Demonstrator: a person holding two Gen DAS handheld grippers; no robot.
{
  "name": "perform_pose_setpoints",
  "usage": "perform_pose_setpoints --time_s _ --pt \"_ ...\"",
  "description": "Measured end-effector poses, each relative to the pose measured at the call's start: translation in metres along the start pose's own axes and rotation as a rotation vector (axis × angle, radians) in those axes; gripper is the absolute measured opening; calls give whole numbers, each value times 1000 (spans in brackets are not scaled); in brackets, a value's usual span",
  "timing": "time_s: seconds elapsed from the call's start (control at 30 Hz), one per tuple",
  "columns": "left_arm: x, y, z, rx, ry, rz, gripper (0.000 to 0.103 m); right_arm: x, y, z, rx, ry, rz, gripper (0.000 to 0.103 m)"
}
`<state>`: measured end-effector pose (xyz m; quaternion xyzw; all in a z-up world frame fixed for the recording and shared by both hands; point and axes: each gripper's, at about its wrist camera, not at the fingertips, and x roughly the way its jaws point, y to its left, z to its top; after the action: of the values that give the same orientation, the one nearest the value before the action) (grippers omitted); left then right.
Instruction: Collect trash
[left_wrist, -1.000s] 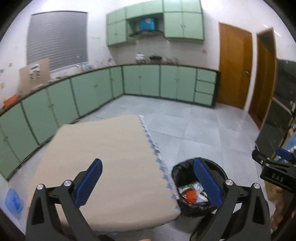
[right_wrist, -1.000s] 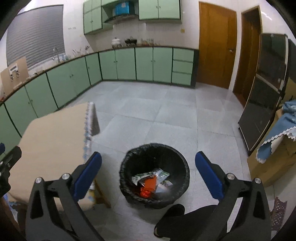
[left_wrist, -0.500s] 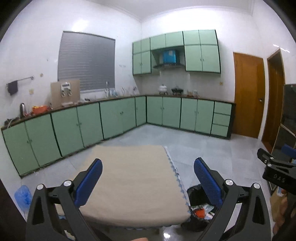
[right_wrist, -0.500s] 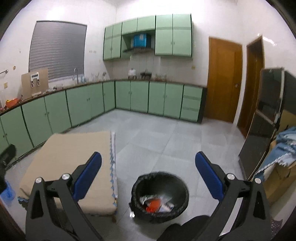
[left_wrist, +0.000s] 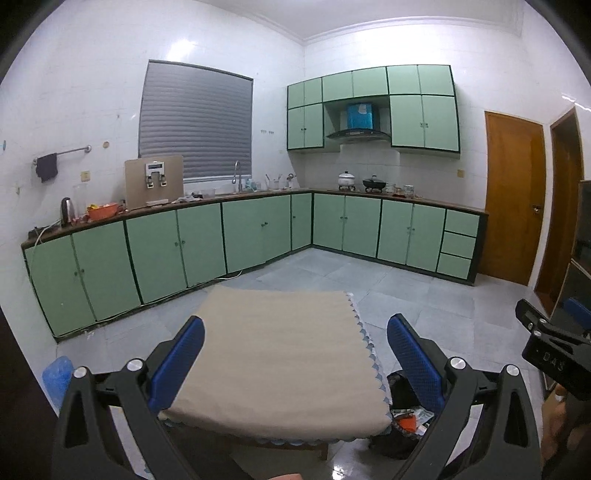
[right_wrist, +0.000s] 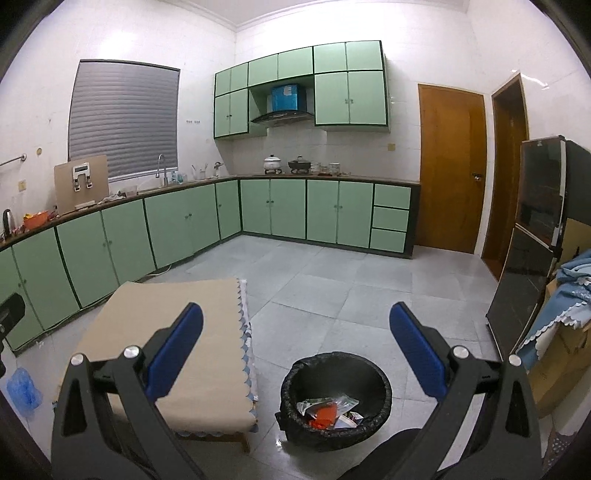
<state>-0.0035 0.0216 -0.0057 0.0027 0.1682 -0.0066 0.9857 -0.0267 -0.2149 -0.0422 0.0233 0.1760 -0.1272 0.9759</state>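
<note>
While both tools are raised toward the kitchen, the left hand-held gripper (left_wrist: 295, 354) is seen spread wide with nothing between its blue pads, and the right hand-held gripper (right_wrist: 295, 347) is likewise released and bare; the trash (right_wrist: 327, 410) is found inside the black-lined bin (right_wrist: 380, 387), which stands on the floor just beside the low bench (right_wrist: 177, 321) covered in a beige cloth; no loose trash is seen on that cloth. The pieces in the bin are judged to be light, thin wrappers, one orange and the rest pale and printed; they are likely crinkly, soft and easily crushed, so a pinch on a raised fold or free edge is advised rather than a flat face, which may slip. From the left view the bin is largely covered by the bench corner and a gripper finger; the lettering on the wrappers cannot be read; whatever lies deeper in the bin is hidden by the top layer; a blue bag (right_wrist: 22, 387), on the far side of the bench from the bin, is cut off at the picture's edge, and its contents cannot be made out.
</note>
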Motion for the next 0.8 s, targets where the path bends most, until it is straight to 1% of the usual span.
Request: perform_pose_setpoints --time_s 0.1,0.27,0.47,0.63,0.73,0.8 --pt "4 -3 0 9 -1 11 97 2 -1 -1 2 -6 -14 98" --pt "7 -6 -1 17 -2 9 97 11 -4 -4 -3 25 -22 98" --pt "7 -4 0 2 -7 6 97 10 -7 -4 4 9 -29 98" --pt "3 -1 1 4 -25 7 97 7 -10 -3 8 -1 -30 98" --pt "3 0 -1 5 -15 -7 97 6 -12 -3 12 -9 -35 98" --pt "3 -1 -3 13 -17 1 97 2 -14 -2 26 -24 -38 98"
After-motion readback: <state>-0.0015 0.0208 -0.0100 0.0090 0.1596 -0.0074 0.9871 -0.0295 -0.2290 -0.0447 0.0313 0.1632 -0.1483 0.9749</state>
